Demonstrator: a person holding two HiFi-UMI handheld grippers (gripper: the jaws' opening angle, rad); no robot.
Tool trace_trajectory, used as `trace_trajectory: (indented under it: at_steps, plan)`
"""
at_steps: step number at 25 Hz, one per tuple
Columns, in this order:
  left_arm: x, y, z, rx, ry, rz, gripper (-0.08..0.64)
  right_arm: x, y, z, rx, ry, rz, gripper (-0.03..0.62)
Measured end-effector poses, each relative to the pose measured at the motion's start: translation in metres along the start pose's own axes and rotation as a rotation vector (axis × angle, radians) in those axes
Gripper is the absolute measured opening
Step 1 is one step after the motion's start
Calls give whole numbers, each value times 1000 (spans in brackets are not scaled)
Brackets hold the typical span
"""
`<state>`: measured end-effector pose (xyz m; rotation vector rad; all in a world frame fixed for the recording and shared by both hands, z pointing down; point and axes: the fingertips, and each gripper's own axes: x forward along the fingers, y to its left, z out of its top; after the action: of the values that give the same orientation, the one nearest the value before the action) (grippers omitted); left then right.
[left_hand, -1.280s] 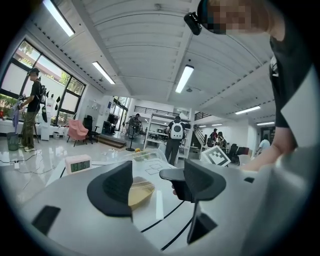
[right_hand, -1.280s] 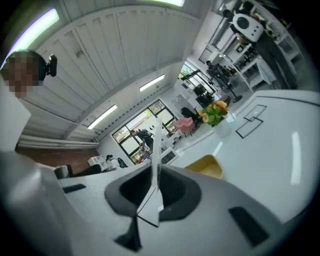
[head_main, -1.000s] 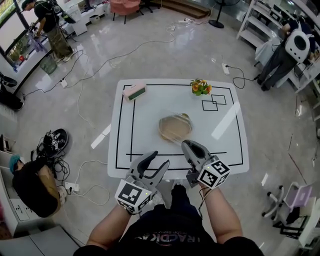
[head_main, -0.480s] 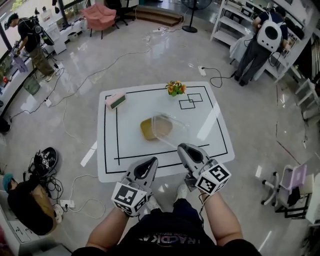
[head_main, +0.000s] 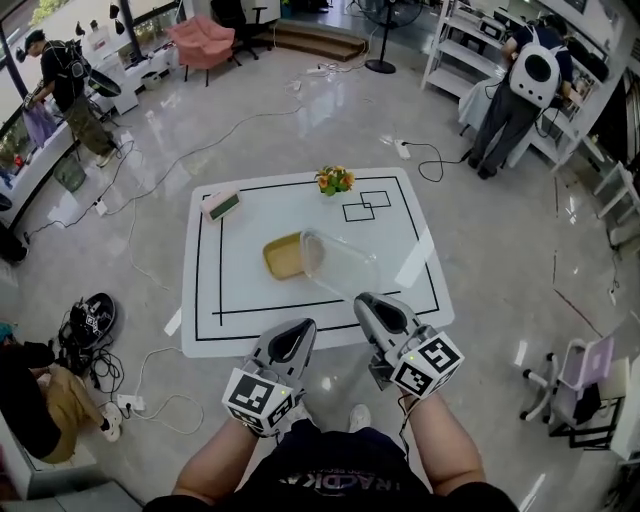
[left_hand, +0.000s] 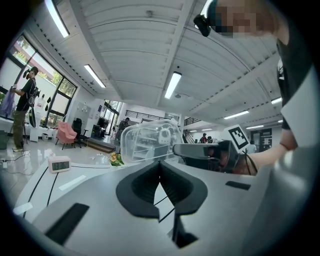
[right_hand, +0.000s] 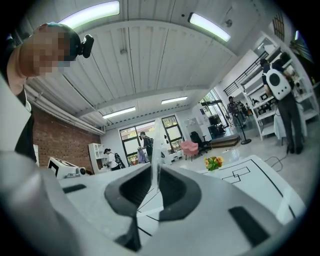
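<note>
My right gripper (head_main: 364, 302) is shut on the rim of a clear plastic container (head_main: 340, 262), holding it tilted above the white table (head_main: 240, 290). In the right gripper view only the thin clear wall (right_hand: 157, 145) shows, pinched between the jaws of the gripper (right_hand: 156, 175). A yellow shallow dish (head_main: 282, 257) lies on the table just left of the container. My left gripper (head_main: 301, 327) hovers at the table's front edge, shut on nothing. In the left gripper view its closed jaws (left_hand: 160, 172) point at the container (left_hand: 150, 142) and the right gripper (left_hand: 205, 150).
A small flower pot (head_main: 334, 180) stands at the table's far edge beside two drawn squares (head_main: 360, 207). A pink-and-green clock (head_main: 221, 205) sits at the far left corner. Black border lines mark the tabletop. People, cables, shelves and chairs surround the table.
The clear container, earlier over the yellow dish, has come up and to the right in my right gripper. My left gripper has shut. The head view has shifted.
</note>
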<state>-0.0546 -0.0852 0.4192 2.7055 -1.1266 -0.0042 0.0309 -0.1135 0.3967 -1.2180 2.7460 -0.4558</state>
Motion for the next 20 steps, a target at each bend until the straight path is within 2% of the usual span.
trace_trajectory:
  at_steps: [9,20]
  plan:
    - [-8,-52,-20,1,16,141,5,-43,0,-13,32,26,127,35]
    - [-40,-96,-24,14,-33,302,3,-76,20,-17,33,41,259,35]
